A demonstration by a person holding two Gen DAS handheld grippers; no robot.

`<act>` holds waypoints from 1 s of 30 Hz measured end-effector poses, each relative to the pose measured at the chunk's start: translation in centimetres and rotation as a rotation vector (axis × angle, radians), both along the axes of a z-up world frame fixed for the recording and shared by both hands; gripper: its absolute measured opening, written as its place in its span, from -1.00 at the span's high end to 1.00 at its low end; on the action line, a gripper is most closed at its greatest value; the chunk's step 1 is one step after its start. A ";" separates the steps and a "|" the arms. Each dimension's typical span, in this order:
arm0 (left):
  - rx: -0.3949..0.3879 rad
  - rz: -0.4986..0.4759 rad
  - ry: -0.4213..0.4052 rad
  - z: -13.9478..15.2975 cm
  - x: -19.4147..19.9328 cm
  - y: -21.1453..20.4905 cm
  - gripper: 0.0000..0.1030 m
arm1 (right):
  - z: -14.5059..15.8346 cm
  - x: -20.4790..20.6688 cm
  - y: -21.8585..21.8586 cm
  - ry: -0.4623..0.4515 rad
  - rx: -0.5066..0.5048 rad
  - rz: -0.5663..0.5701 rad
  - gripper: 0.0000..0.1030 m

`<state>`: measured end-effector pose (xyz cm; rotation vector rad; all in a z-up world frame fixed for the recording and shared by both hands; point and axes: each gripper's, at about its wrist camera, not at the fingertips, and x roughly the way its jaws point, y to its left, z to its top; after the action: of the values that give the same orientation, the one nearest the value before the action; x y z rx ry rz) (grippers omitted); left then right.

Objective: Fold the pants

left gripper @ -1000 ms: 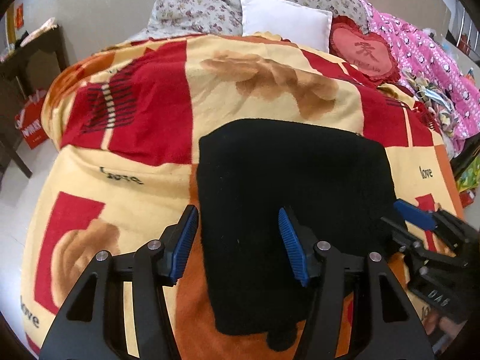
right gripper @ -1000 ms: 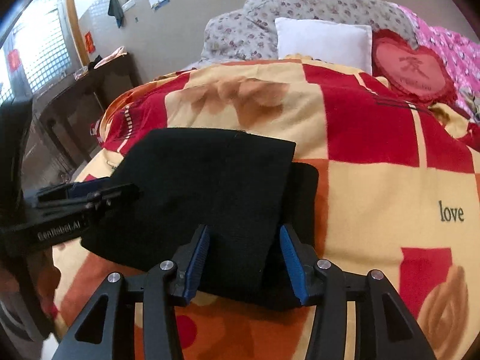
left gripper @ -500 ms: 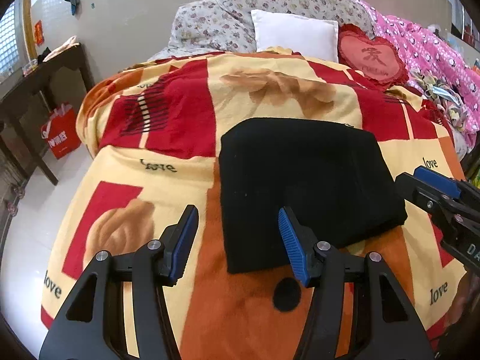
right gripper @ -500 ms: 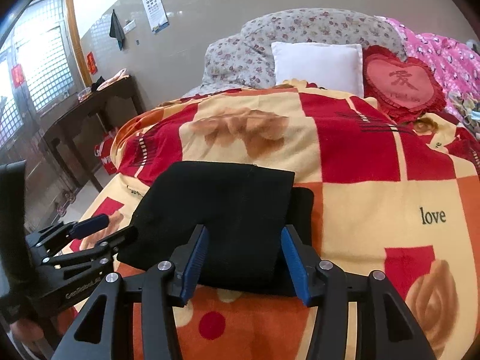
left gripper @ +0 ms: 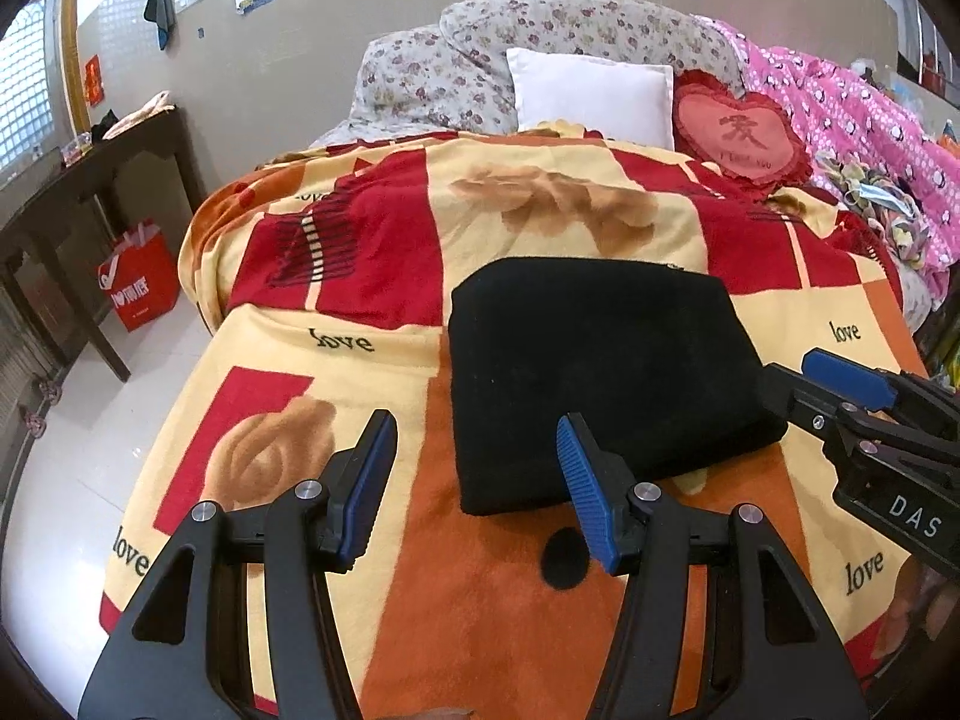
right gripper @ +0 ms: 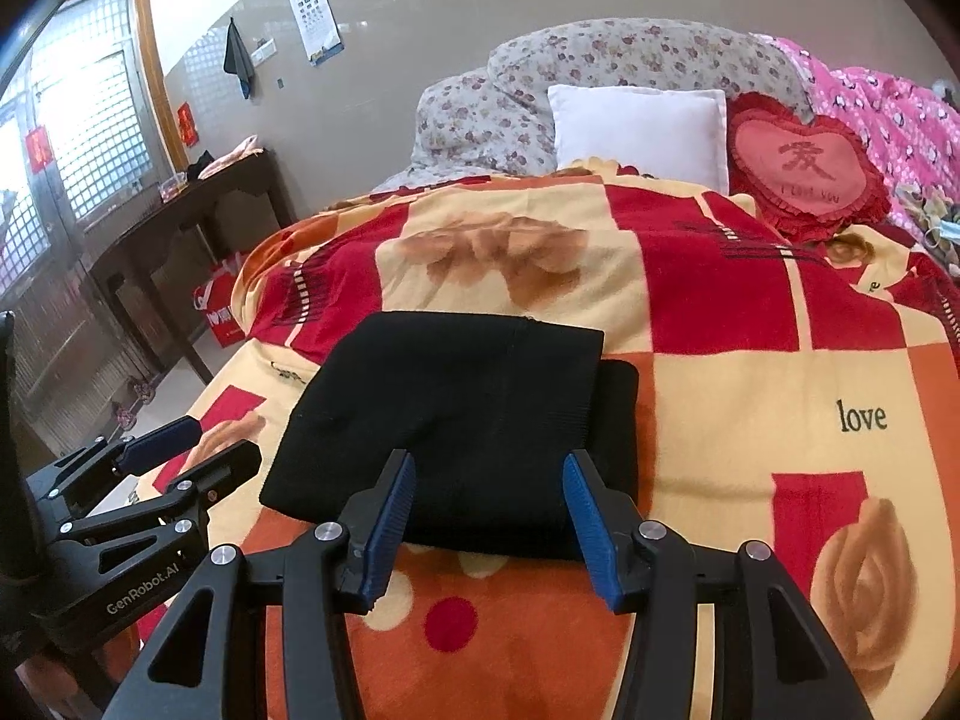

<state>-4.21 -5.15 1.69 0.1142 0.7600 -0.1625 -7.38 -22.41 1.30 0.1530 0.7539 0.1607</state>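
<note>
Pants [left gripper: 600,372], black and folded into a thick rectangle, lie flat on the blanket [left gripper: 540,618] near the bed's foot edge, one layer peeking out along their right side. Left gripper [left gripper: 477,489] hangs over the blanket by the pants' near left corner, fingers wide, empty. Right gripper [right gripper: 489,531] hangs above the pants' near edge, fingers parted, holding nothing.

place: home bedroom | evidence: bed with patterned blanket [left gripper: 372,276], white pillow [left gripper: 591,96], heart cushion [right gripper: 804,165], wooden side table [right gripper: 198,210]
</note>
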 end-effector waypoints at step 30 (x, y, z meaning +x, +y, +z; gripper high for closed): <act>0.010 -0.001 -0.001 -0.5 -0.2 -0.3 -0.08 | -0.5 0.1 0.2 0.030 -0.004 0.008 -0.03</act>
<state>-4.37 -5.42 1.17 0.1244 0.7594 -0.1596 -7.25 -22.20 0.82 0.1488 0.7852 0.1645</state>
